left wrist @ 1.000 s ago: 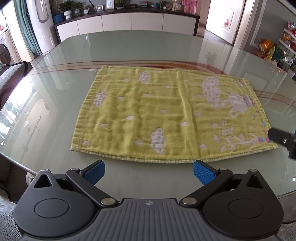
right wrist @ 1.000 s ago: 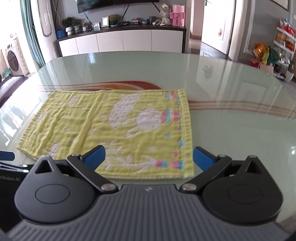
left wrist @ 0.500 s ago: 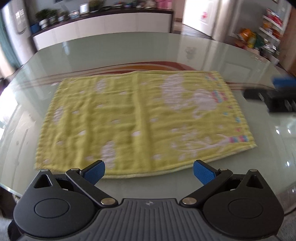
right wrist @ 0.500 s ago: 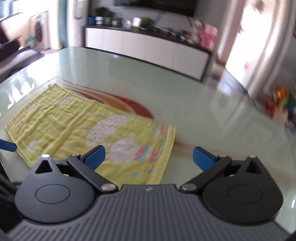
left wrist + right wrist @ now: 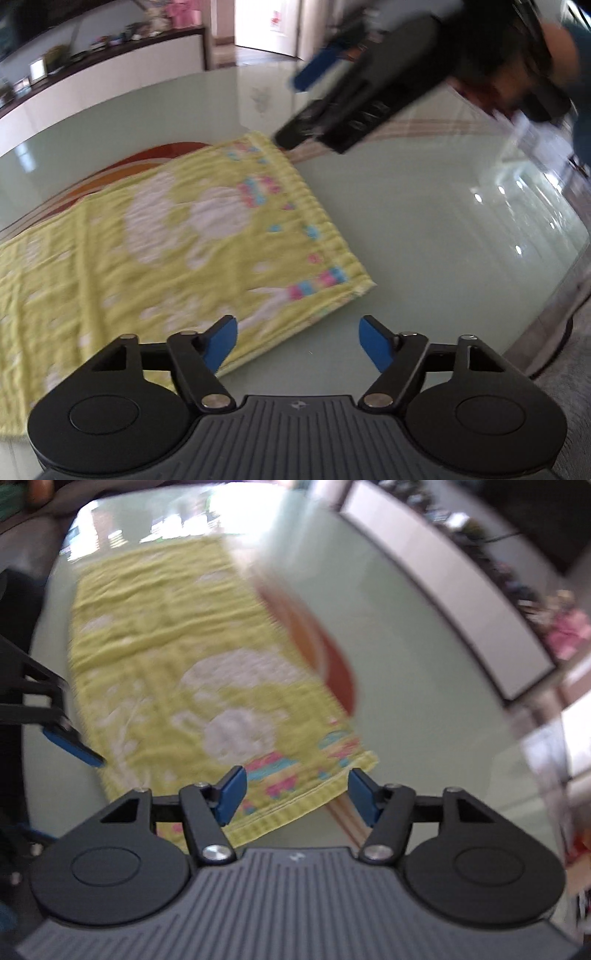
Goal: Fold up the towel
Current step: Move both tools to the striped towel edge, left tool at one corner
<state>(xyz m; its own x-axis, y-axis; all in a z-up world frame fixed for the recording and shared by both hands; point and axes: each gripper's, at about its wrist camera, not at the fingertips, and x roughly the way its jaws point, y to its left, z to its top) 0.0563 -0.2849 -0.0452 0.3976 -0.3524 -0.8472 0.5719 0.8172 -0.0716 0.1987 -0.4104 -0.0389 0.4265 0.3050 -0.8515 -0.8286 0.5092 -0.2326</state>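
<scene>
The yellow towel with white and pastel prints lies flat on the glass table. My left gripper hangs over the towel's near right corner. Its jaws are closing with only the towel's near hem and bare glass between them, and the pads press on nothing. My right gripper is over the far right corner of the towel. Its jaws are also closing around the short hem without pinching it. Each view shows the other gripper's blue finger. Both views are blurred.
The table's rounded edge curves close on the right. An orange-red stripe shows under the glass beside the towel. A white sideboard stands beyond the table. A person's dark sleeve is at the top right.
Both grippers have swung across to the towel's right short edge and rolled, one to each corner. Their jaws have narrowed from wide open. The towel has not moved.
</scene>
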